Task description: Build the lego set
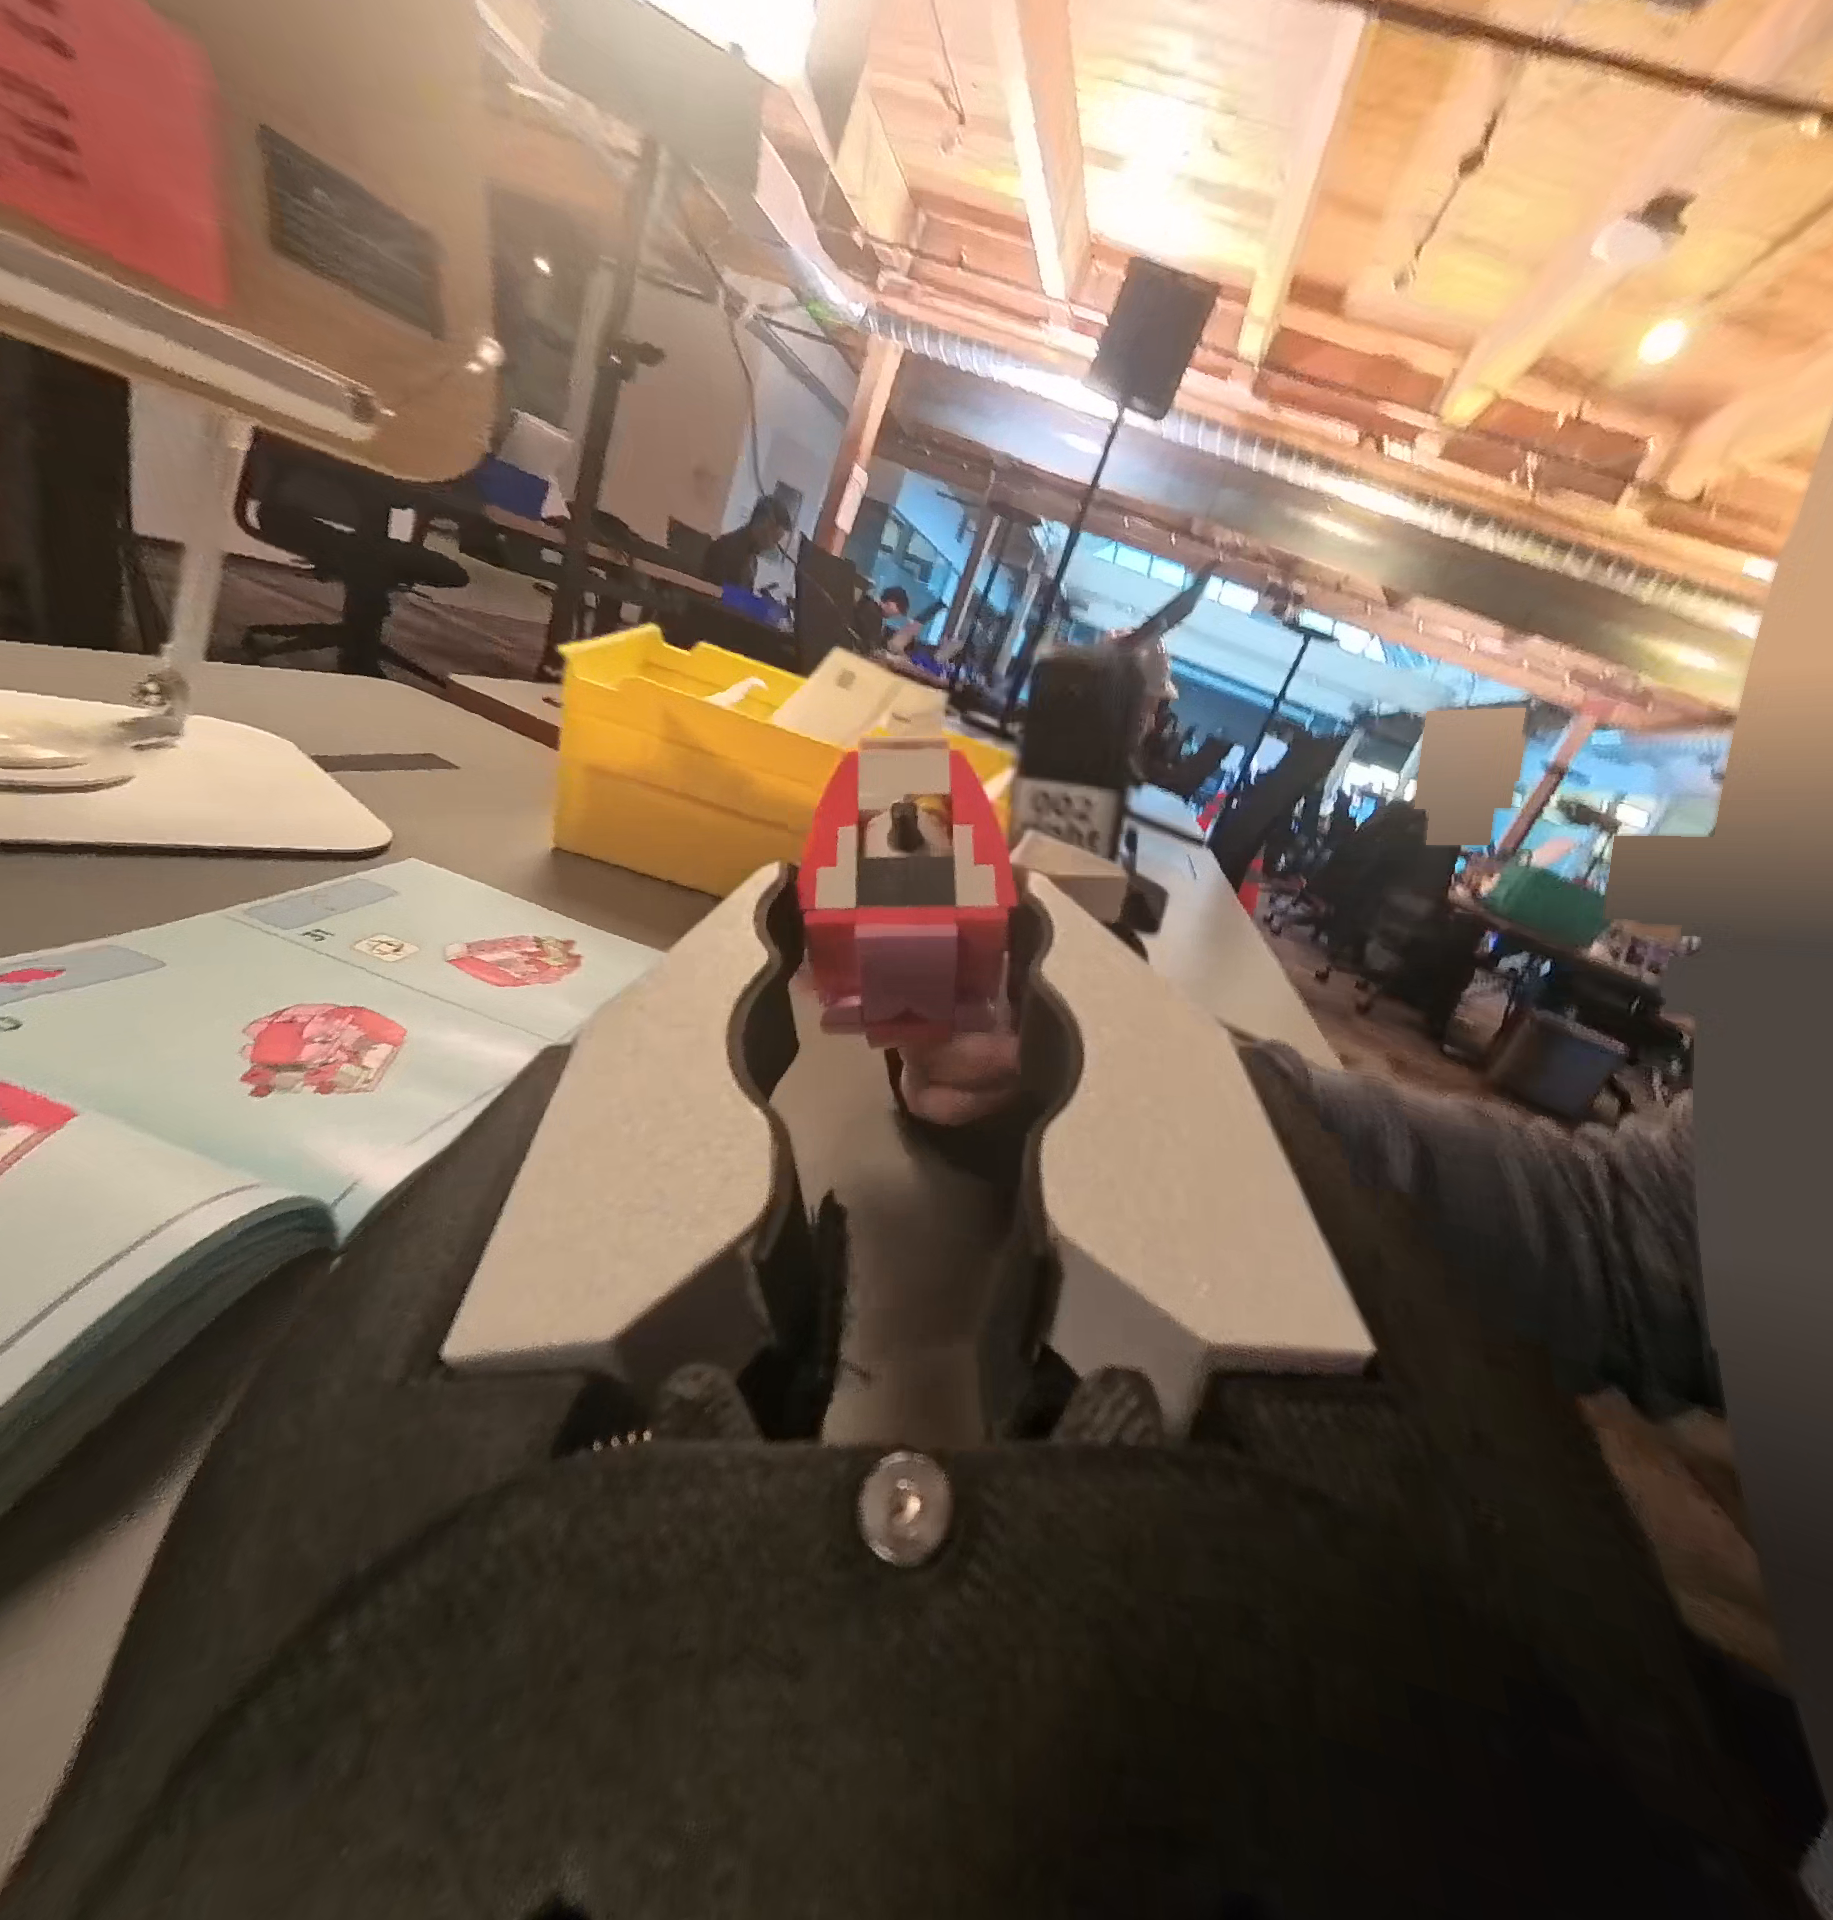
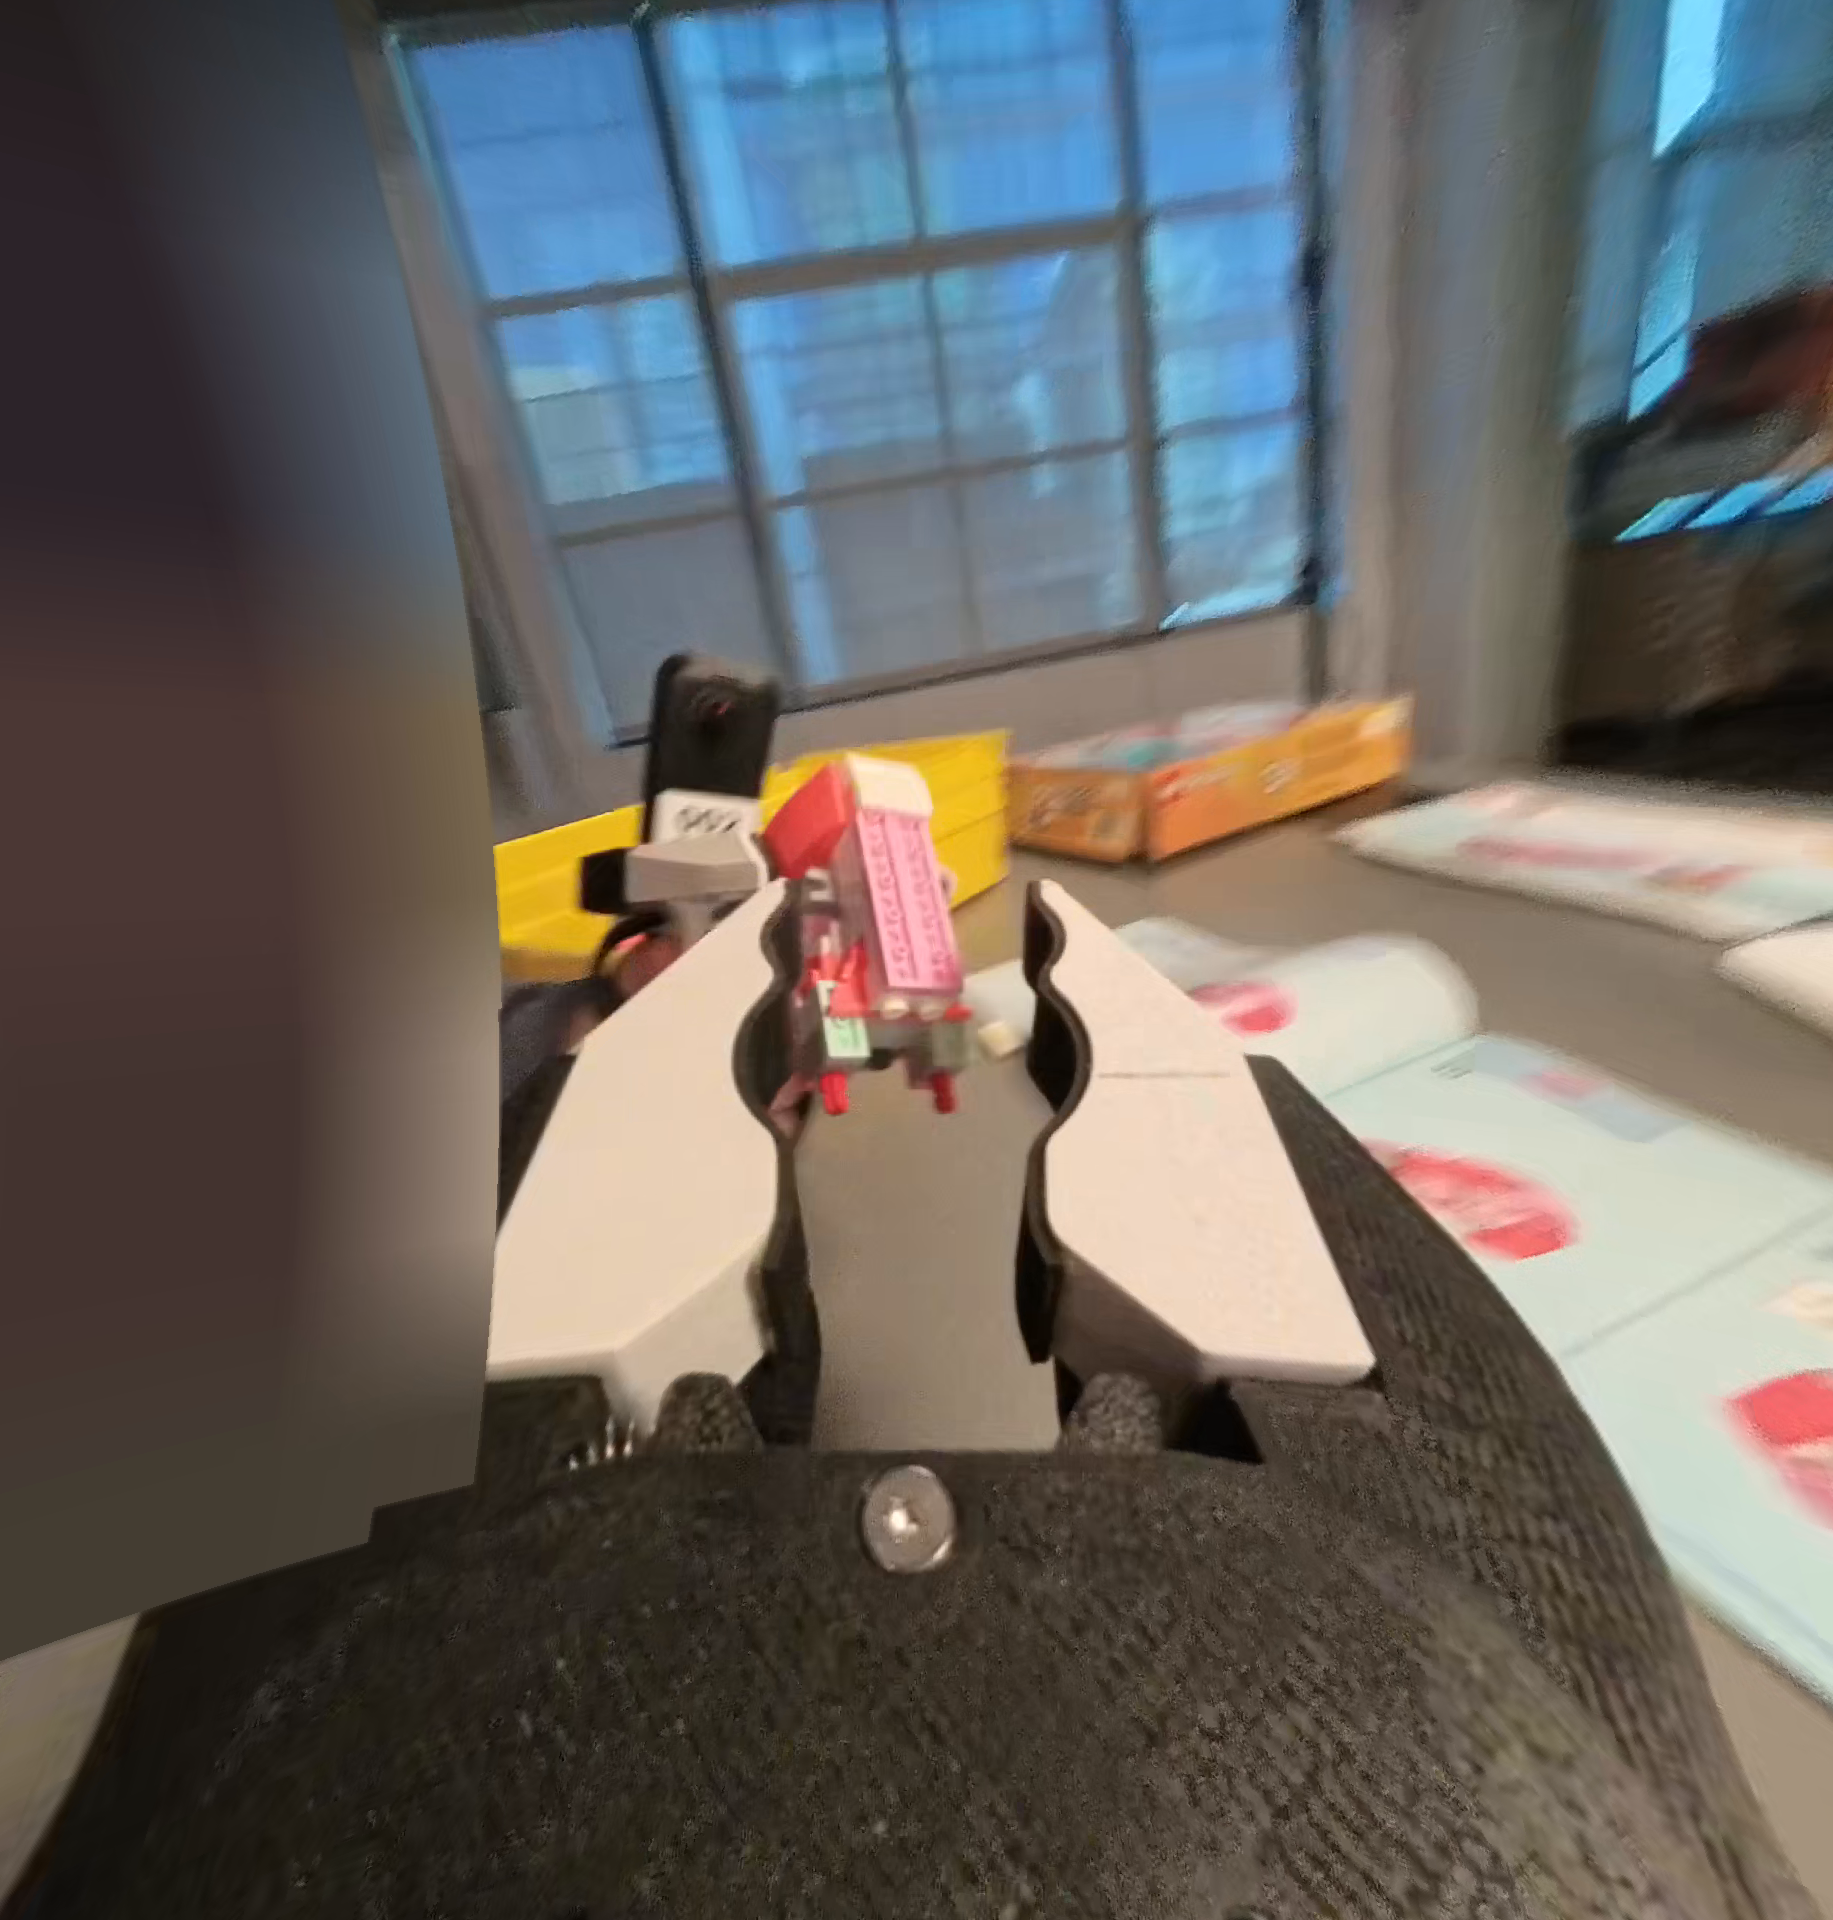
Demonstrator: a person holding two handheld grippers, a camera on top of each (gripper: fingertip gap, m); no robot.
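The left gripper [image 1: 907, 935] is pinching a red, pink and white toy-brick model [image 1: 907, 883] between both pads; the right gripper [image 2: 907, 935] is standing spread around it, so closing should be gentle and square.

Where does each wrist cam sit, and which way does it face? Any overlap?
Left wrist view: on the left gripper, looking along its fingers across the table toward a yellow bin and an open office. Its own fingers clamp a red brick model. A sleeve shows on the right.
Right wrist view: on the right gripper, facing a window. Its own fingers are open, with the model between them.
Shared: the model, the bin, the booklet, and each view shows the other gripper.
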